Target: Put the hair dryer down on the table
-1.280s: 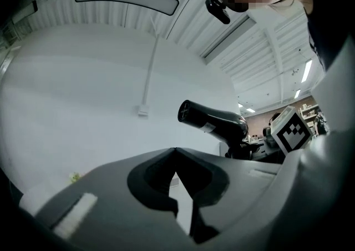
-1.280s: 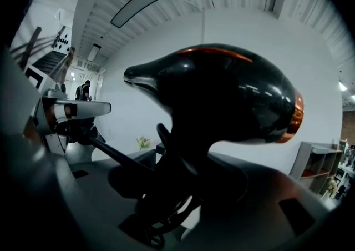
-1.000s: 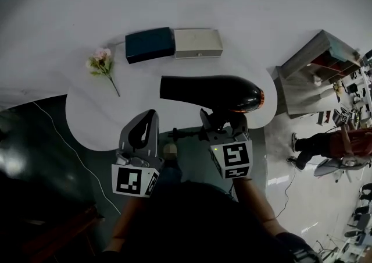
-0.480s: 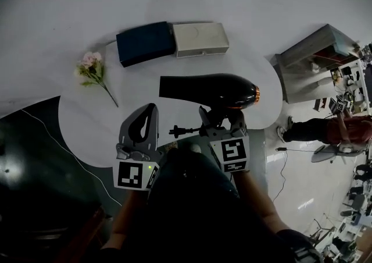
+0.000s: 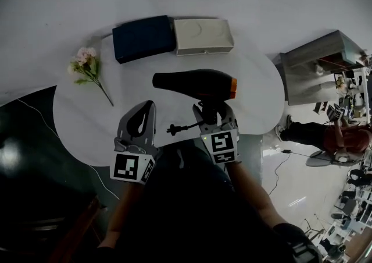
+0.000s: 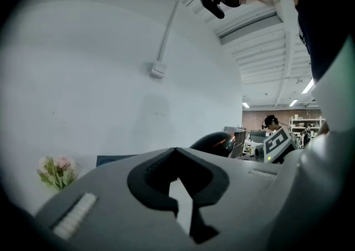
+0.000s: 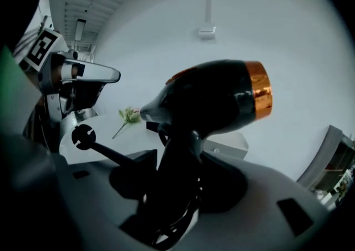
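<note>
**Hair dryer held upright over the near edge of the table**

The glossy black hair dryer with an orange ring at its rear end (image 5: 195,83) has its barrel level, the narrow nozzle toward the left of the head view and the orange ring toward the right. Its handle runs down into the right gripper (image 5: 213,114). It sits over the near part of the white round table (image 5: 256,81), in front of 2 flat boxes lying side by side, a dark blue box (image 5: 143,38) and a pale grey box (image 5: 203,35). Whether it touches the tabletop I cannot tell.

The right gripper points forward and somewhat downward. Its jaws have just been closing and are clamped on the dryer's handle, with the black plug (image 5: 172,130) sticking out to the left.

The left gripper (image 5: 148,108) is held nearly level just left of the plug, apart from the dryer, its 2 jaws together with nothing between them.
</note>
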The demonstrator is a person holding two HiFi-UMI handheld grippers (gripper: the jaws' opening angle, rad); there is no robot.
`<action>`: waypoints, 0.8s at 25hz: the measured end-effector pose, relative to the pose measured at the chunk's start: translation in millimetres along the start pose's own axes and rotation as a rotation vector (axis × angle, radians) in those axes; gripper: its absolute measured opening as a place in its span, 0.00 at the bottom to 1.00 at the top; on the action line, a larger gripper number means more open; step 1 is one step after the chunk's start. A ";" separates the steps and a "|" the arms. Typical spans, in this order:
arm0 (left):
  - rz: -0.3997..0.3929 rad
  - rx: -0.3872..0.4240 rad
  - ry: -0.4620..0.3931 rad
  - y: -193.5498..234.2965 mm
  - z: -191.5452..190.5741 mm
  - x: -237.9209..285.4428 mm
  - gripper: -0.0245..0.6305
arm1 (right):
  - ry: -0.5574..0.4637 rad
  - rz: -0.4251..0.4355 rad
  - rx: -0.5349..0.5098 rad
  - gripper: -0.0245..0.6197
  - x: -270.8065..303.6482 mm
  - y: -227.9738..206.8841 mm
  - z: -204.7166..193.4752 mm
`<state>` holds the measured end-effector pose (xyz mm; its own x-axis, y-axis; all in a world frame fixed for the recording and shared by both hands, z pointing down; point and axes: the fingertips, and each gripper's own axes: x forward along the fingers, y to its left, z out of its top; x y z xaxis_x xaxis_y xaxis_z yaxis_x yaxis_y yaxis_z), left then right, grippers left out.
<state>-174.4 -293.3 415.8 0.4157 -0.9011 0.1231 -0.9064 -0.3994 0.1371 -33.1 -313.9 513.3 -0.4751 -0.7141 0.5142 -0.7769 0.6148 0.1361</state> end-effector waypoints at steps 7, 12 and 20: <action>0.022 0.006 0.053 5.3 -15.2 30.1 0.05 | 0.038 0.089 0.054 0.41 37.1 -8.8 -17.9; 0.022 0.010 0.094 6.6 -28.8 48.4 0.05 | 0.070 0.134 0.077 0.41 58.9 -13.2 -28.0; 0.032 -0.001 0.134 12.1 -39.5 67.2 0.05 | 0.126 0.198 0.161 0.41 89.6 -18.4 -47.0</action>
<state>-154.5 -352.1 464.6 0.3932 -0.8828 0.2572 -0.9192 -0.3708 0.1325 -41.9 -373.5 596.7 -0.5769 -0.5314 0.6202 -0.7344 0.6699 -0.1091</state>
